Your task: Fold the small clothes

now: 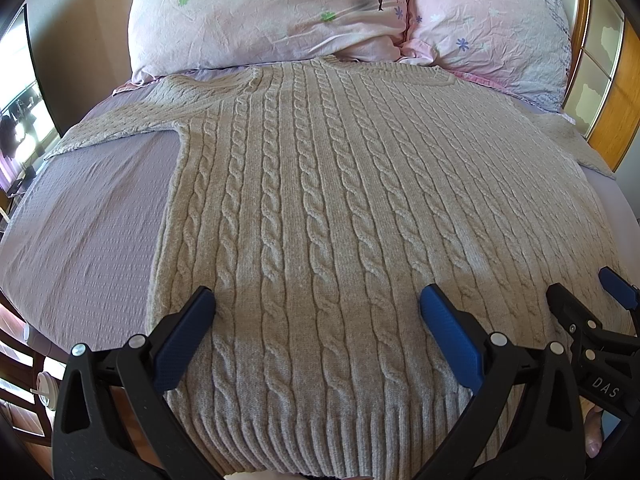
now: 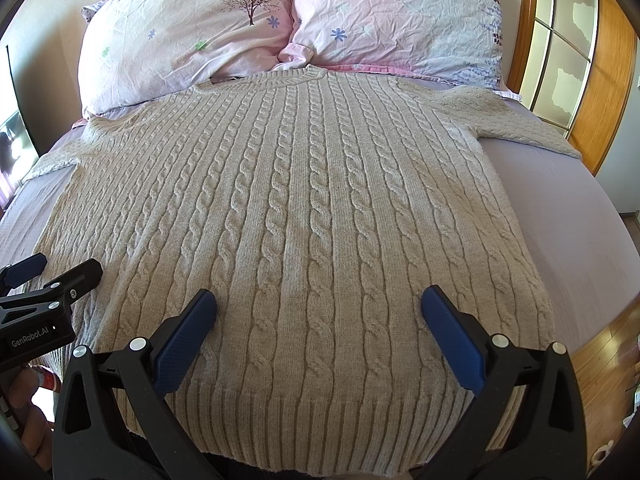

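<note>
A beige cable-knit sweater is laid flat and face up on the lilac bedsheet, its neckline set just below two floral pillows and its ribbed hem brought to the near edge of the bed. Both sleeves are spread outward: one is seen on the left and the other on the right. No fold can be seen in the body or the sleeves, so the task is judged to be at its very start, with all folding left to be done. The left gripper is held wide open above the hem area, and nothing is gripped between its blue pads. The right gripper is likewise spread wide and empty, poised over the lower part of the sweater, beside the other tool.
</note>
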The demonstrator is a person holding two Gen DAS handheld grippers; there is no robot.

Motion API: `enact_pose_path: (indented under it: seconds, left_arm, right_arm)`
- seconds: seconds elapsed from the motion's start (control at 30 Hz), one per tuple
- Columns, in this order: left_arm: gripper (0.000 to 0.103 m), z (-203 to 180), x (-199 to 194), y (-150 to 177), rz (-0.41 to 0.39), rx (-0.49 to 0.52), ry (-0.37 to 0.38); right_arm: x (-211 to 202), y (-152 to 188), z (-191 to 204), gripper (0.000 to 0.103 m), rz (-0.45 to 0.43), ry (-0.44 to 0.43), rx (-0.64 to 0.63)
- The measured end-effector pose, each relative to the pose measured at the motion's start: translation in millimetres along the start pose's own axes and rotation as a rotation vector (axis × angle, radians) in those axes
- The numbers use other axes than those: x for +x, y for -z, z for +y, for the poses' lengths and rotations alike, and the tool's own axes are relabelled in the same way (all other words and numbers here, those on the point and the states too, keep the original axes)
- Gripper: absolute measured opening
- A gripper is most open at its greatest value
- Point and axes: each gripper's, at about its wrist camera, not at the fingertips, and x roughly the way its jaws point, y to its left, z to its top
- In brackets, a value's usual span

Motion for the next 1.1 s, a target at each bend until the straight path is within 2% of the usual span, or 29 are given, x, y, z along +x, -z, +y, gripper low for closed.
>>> enact_pose_path:
  seconds: [0.77, 0.9, 0.97, 1.0, 1.03, 1.1]
  left_arm:
    - [0.101, 0, 0, 0, 0.001, 0.001, 0.001]
    - [0.101, 0, 4, -1, 0.015, 0.010, 0.002]
    - [0.101, -1, 3, -2, 0.015, 0.012, 0.004]
    - [0.101, -1, 2, -3, 0.016, 0.017, 0.004]
    - [0.101, -2, 1, -4, 0.015, 0.023, 0.005]
    - [0.101, -2, 1, -6, 0.018, 0.042, 0.016]
  right_arm:
    - [1, -5, 3, 0.102, 0.001, -0.001, -0.002]
    - [0, -1, -1, 0.102, -0.035, -0.040, -0.049]
    - [0, -7, -12, 0.102, -0.015, -0.104, -0.072]
    - [-4, -13, -24, 0.102, -0.027, -0.137, -0.044]
    - [-14, -22, -46, 0.102, -0.081, -0.162, 0.019]
    - [-28, -41, -80, 0.102, -0.167, -0.140, 0.124]
